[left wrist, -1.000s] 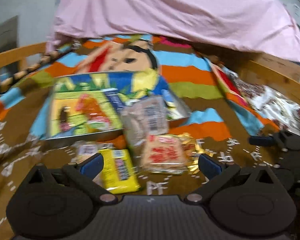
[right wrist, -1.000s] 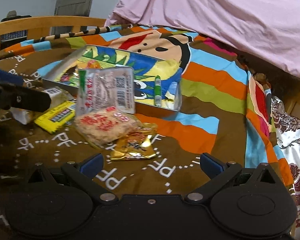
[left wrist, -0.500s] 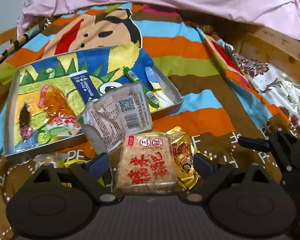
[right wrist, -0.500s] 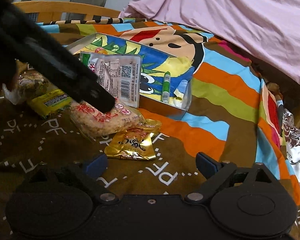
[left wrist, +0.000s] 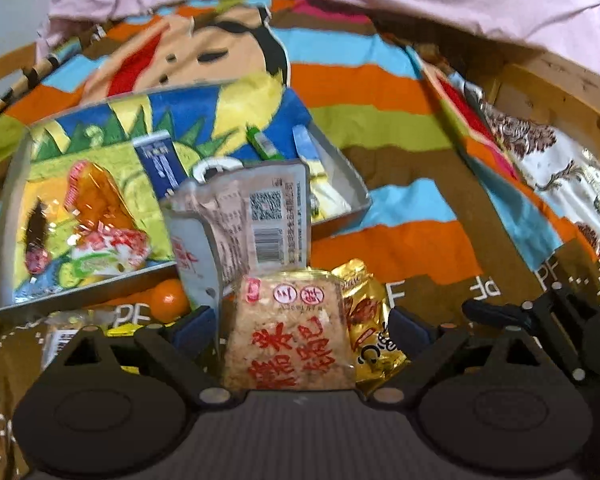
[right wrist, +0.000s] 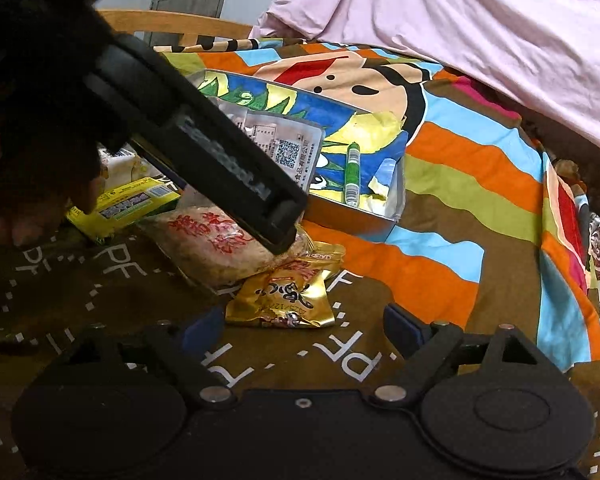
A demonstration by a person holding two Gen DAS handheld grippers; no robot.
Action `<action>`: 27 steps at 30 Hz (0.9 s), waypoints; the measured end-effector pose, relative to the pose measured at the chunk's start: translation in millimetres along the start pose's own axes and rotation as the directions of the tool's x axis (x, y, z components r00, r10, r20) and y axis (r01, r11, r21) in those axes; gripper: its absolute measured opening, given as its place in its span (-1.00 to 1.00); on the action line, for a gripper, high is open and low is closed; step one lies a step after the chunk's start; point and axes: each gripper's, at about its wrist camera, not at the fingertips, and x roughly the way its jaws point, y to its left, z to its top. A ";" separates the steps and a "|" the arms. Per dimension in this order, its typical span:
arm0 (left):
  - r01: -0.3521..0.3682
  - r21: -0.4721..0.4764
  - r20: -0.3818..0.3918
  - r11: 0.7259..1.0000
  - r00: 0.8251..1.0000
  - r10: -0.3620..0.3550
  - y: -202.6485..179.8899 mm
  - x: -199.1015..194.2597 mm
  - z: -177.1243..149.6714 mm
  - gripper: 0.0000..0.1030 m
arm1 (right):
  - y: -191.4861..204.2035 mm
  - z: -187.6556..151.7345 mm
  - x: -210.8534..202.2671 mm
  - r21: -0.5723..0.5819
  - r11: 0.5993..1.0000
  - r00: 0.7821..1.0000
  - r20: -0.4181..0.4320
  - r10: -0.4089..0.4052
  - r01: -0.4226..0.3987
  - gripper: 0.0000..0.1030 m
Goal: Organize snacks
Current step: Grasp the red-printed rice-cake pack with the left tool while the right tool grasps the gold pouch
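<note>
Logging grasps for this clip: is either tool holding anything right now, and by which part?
Nothing is held. The left tool is open around the rice cake pack; the right tool is open and empty.

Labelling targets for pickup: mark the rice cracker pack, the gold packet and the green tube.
rice cracker pack [left wrist: 290,340], left wrist view, red lettering
gold packet [right wrist: 284,298], right wrist view, front face
green tube [right wrist: 352,174], right wrist view, mid-body
</note>
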 end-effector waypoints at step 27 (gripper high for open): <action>0.040 -0.032 -0.259 0.999 0.965 -0.047 19.3 58.1 7.1 0.74 | 3.4 5.6 20.5 -0.015 0.998 0.998 -0.002 0.055 -0.055 0.61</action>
